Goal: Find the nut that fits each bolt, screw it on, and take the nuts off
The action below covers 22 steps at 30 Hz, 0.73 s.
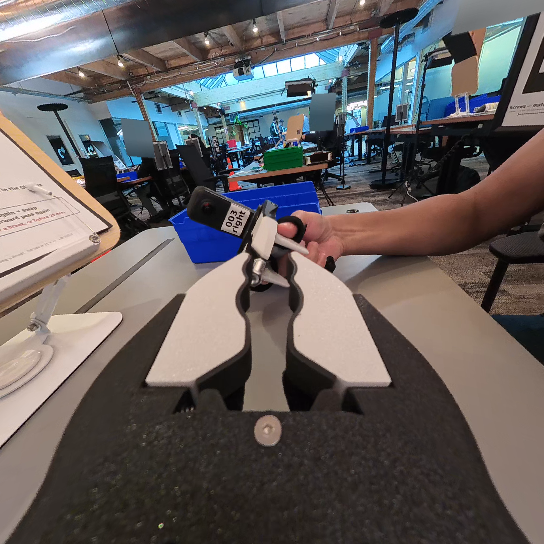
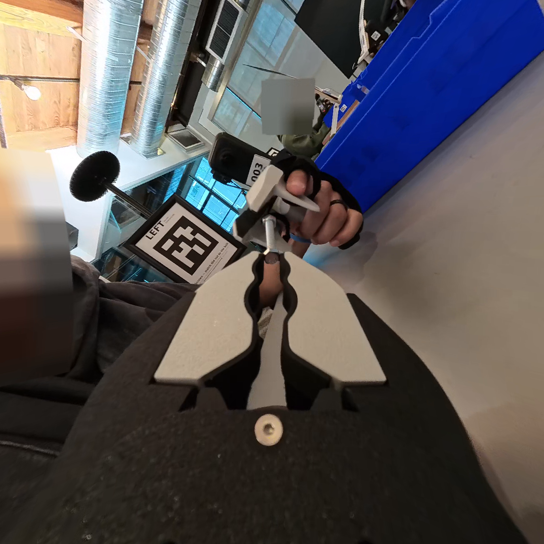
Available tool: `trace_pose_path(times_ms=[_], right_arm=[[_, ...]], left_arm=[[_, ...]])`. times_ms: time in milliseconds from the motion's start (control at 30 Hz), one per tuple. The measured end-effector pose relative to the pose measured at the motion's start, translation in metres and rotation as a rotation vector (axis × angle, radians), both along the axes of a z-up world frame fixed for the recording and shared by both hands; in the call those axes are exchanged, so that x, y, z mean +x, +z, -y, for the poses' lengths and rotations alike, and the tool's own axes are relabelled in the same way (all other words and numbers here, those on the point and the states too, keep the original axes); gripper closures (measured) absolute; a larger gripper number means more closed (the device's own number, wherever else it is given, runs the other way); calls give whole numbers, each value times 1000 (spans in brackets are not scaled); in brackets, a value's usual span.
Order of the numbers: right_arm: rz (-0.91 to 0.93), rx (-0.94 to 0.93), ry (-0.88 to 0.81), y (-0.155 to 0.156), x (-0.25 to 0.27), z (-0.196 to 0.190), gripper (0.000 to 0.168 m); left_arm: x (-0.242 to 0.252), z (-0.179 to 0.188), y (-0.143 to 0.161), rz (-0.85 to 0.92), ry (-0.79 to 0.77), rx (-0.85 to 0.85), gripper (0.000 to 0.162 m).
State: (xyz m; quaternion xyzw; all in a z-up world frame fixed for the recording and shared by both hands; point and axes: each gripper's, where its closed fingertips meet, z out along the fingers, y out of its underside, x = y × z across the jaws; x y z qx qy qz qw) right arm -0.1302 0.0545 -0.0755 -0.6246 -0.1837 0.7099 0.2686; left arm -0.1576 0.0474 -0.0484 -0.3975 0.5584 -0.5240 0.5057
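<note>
I have the grey bench (image 1: pixel 397 282) below and a blue bin (image 1: pixel 212 238) at twelve o'clock. My left hand-held gripper (image 2: pixel 266 235) pinches the bolt (image 2: pixel 269 232) by its head; my right hand-held gripper (image 2: pixel 271 260) pinches the nut (image 2: pixel 272 258) at the bolt's tip, above the bench. Risk, in my judgement: misaligned axes would cross-thread, or the nut would slip free and roll off.
</note>
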Motion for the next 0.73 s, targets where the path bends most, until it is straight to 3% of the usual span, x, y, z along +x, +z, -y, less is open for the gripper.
trace_pose_path(times_ms=[200, 367, 467, 733], right_arm=[[28, 52, -56, 3, 5, -5, 158], [210, 305, -196, 7, 9, -10, 158], [295, 448, -273, 11, 9, -13, 158], [342, 537, -285, 7, 9, -12, 158]], left_arm=[[-2, -18, 1, -12, 69, -82, 139], [7, -19, -18, -230, -24, -451, 128], [9, -13, -12, -206, -134, -607, 128], [12, -20, -16, -213, -53, -562, 122]])
